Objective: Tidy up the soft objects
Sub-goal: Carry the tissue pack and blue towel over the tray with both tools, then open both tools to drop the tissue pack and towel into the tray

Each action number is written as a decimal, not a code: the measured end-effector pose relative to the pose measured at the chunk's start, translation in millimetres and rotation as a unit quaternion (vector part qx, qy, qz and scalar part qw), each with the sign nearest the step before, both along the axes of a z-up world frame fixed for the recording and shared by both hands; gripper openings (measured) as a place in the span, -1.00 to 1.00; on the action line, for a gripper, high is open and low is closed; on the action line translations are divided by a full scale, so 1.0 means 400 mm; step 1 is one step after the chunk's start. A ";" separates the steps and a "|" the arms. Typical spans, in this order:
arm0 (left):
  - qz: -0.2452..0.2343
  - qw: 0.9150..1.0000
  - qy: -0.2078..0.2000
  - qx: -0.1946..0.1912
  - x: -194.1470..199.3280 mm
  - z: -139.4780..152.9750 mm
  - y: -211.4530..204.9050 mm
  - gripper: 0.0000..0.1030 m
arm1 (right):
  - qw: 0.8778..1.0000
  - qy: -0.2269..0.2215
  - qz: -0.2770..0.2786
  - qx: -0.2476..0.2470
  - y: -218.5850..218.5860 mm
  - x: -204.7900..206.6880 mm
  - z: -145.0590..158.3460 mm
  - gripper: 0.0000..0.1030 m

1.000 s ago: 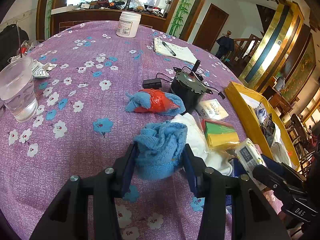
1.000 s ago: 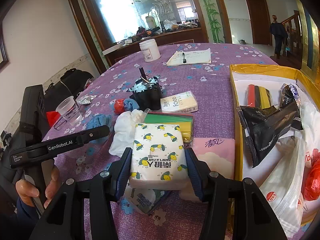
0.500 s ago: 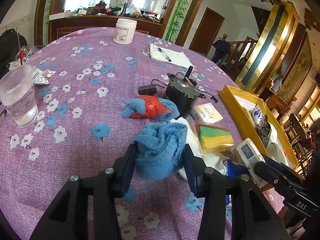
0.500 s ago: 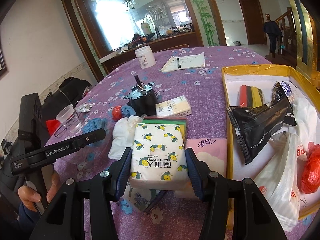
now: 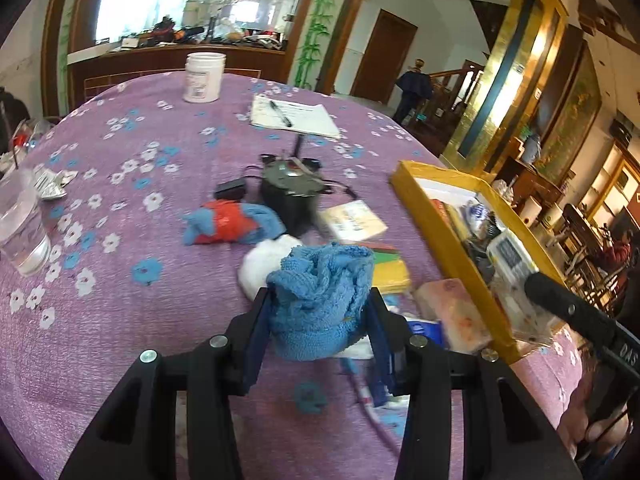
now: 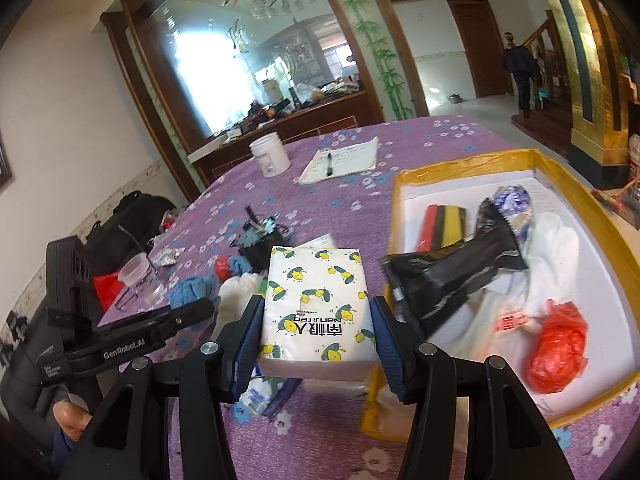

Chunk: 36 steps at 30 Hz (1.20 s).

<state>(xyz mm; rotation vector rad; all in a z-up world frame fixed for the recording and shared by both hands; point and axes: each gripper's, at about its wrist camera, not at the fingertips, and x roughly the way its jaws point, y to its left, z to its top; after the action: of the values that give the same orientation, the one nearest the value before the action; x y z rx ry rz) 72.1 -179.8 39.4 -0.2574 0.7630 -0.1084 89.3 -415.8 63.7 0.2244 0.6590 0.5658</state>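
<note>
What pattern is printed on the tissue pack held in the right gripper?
The tissue pack is white with small yellow lemons and dark green leaves, clearest in the right wrist view.

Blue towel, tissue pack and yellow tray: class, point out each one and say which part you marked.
blue towel [image 5: 320,304], left wrist view, middle of the bunched cloth.
tissue pack [image 6: 316,304], right wrist view, centre of its printed top face.
yellow tray [image 6: 624,248], right wrist view, its right-hand rim.

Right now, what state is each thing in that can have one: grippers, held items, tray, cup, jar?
left gripper: shut on blue towel, lifted
right gripper: shut on tissue pack, lifted
yellow tray: open, partly filled
plastic cup: upright, holds water
white jar: upright, lid on
pen: lying on the notepad
</note>
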 end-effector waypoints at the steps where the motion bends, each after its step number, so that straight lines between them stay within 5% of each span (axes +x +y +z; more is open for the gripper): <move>1: -0.005 1.000 0.001 -0.001 0.003 0.004 -0.013 -0.15 | 1.000 0.000 -0.005 0.003 -0.014 0.002 0.003 0.10; 11: -0.057 0.998 0.001 0.009 0.040 0.054 -0.162 -0.15 | 0.996 0.008 -0.079 0.038 -0.197 0.026 0.016 0.10; 20: -0.144 0.989 -0.015 0.033 0.126 0.104 -0.401 -0.15 | 0.984 0.034 -0.163 0.061 -0.382 0.075 0.029 0.10; 28: -0.183 0.982 0.017 0.051 0.314 0.073 -0.546 -0.15 | 0.980 0.072 -0.184 0.029 -0.419 0.246 0.064 0.11; 36: -0.179 0.983 0.049 0.021 0.392 -0.001 -0.535 -0.14 | 0.976 0.124 -0.175 -0.020 -0.366 0.390 0.009 0.11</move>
<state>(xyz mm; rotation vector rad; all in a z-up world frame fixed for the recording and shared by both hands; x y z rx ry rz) 229.0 -393.6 38.8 -0.0838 0.9027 -0.4213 245.4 -562.2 67.2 0.3678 0.8494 0.1851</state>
